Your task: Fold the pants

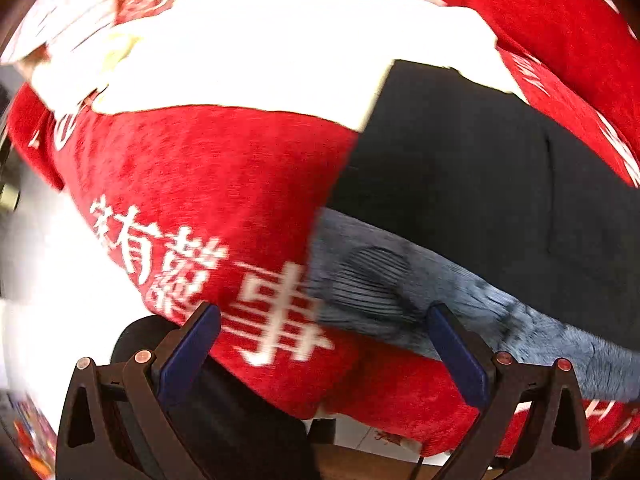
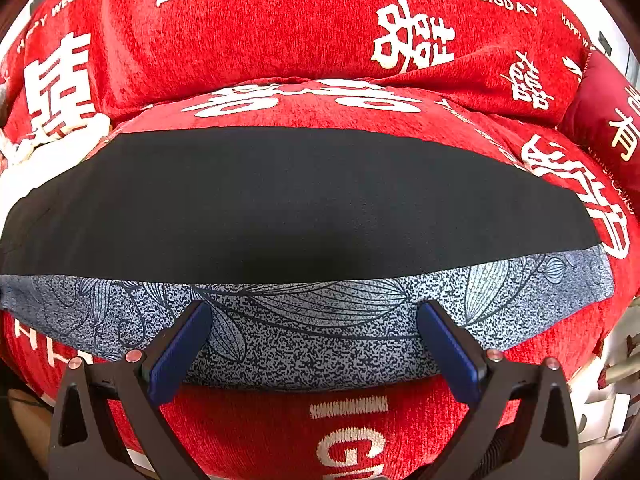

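Both tongs wide, holding nothing: right gripper (image 2: 314, 332) hovers over the pants (image 2: 300, 208), folded flat on the red sofa cover (image 2: 280, 32); left gripper (image 1: 324, 334) sits at their left end. Risks: plush cover bunches w/ fabric if grabbed; patterned hem band (image 2: 320, 320) slips, fold skews.

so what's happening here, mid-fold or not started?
A person holds a gripper in each hand over pants lying flat on a red printed sofa cover. The pants are black with a blue-grey leaf-patterned band along the near edge. The right gripper is open, fingers apart just over that band; the left gripper is also open, near the pants' end. Neither grips any cloth. The left view is motion-blurred.
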Demonstrator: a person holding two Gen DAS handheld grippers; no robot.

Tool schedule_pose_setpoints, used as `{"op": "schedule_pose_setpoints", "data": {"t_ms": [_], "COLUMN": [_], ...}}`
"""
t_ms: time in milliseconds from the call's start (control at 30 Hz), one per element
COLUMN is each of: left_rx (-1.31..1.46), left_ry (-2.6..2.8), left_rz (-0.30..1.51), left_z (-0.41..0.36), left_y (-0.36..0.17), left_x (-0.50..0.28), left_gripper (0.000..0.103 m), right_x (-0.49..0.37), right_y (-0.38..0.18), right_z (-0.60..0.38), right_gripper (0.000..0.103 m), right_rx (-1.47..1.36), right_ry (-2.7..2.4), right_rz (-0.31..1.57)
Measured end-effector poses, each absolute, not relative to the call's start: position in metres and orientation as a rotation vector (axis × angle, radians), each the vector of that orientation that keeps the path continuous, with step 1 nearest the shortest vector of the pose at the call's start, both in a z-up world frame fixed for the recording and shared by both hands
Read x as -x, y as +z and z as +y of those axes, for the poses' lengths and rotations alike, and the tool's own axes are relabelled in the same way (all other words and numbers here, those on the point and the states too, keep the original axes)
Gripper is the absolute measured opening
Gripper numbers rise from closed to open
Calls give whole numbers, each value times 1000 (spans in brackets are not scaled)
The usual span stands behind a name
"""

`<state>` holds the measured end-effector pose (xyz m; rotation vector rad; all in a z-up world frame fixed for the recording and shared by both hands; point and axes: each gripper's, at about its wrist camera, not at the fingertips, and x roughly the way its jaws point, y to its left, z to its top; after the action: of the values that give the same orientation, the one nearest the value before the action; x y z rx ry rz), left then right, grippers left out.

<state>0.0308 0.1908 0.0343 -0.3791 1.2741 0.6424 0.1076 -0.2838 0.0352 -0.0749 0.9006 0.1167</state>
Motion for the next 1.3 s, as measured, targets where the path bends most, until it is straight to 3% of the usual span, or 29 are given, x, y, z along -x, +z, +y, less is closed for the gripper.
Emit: {"op": "schedule_pose_setpoints", "data": {"t_ms": [167, 300, 533, 767, 967, 1300], "left_rx": [376, 276, 213, 220, 147, 8], "left_ry": [548, 414, 353, 390, 288, 153], "left_rz": [1192, 1147, 1280, 1276, 1279, 1309], "left_z": [169, 113, 45, 36, -9, -116], "left_y": [68, 86, 46, 48, 56, 60], "left_x": [-50, -117, -213, -225, -199, -205], "left_gripper": [103, 103, 103, 103, 103, 103], "right_x": [-104, -119, -192, -215, -198, -222], "right_y": [52, 75, 53, 51, 48, 62], "right_z": [-275, -238, -182, -179, -226, -431], "right_gripper": [103, 103, 103, 103, 103, 103], "right_rx": [95, 97, 92, 150, 195, -61], "right_ry": [115, 224, 271, 221, 209, -36], "right_rz": [863, 839, 994, 1001, 980, 989]}}
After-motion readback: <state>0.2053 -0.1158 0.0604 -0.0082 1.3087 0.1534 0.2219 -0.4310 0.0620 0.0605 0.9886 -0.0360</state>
